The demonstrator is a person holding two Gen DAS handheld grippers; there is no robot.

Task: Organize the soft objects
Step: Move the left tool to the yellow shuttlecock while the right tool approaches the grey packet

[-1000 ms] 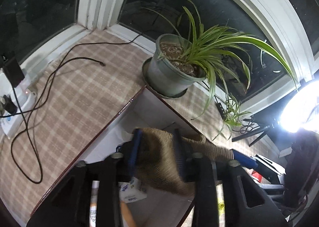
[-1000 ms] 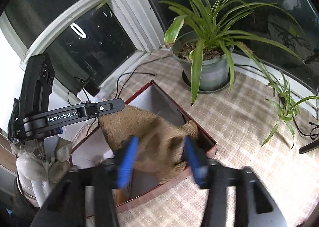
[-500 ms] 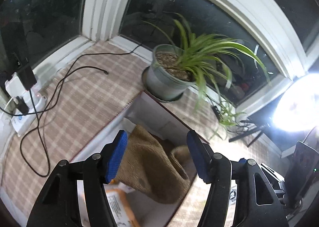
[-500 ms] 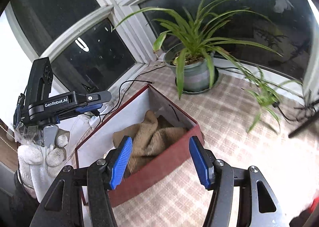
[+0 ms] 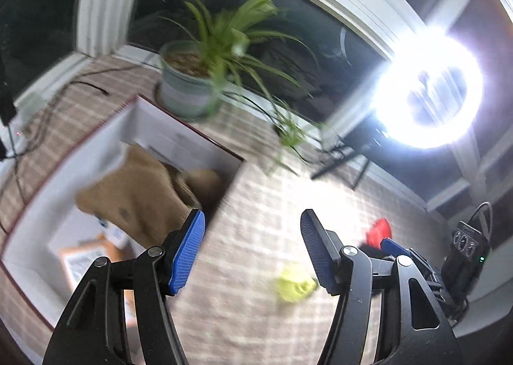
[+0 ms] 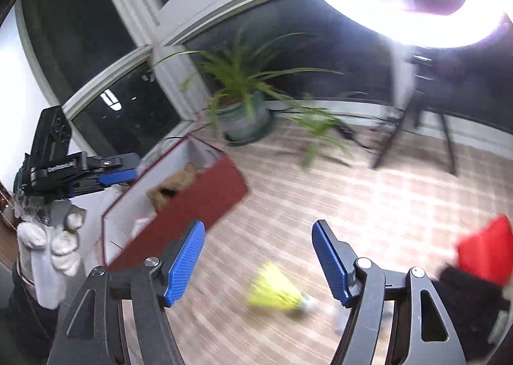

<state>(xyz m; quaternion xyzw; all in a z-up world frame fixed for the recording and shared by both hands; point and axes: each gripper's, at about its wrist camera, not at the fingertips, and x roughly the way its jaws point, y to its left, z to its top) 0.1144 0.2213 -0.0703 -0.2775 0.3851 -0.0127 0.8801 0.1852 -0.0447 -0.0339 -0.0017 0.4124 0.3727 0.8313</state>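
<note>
The left gripper [image 5: 250, 246] has its blue fingers [image 5: 187, 253] spread well apart with nothing between them, having just been opening; it hangs past the corner of the red box [image 5: 96, 153], above the checked cloth of the counter [image 5: 256, 204]. The brown knitted cloth [image 5: 141, 192] lies crumpled inside the box, against its white inner wall, with printed packets partly under it. The right gripper [image 6: 256, 259] also has its fingers wide apart and empty, its jaws having just been opening further. Below them, blurred on the cloth, lies a small yellow-green soft thing [image 6: 275, 291]. A red object [image 6: 487, 249] sits at the right edge beside something black. A potted spider plant [image 6: 247, 108] stands by the window beyond the box, and a ring light [image 5: 429, 92] glares at the right.
</note>
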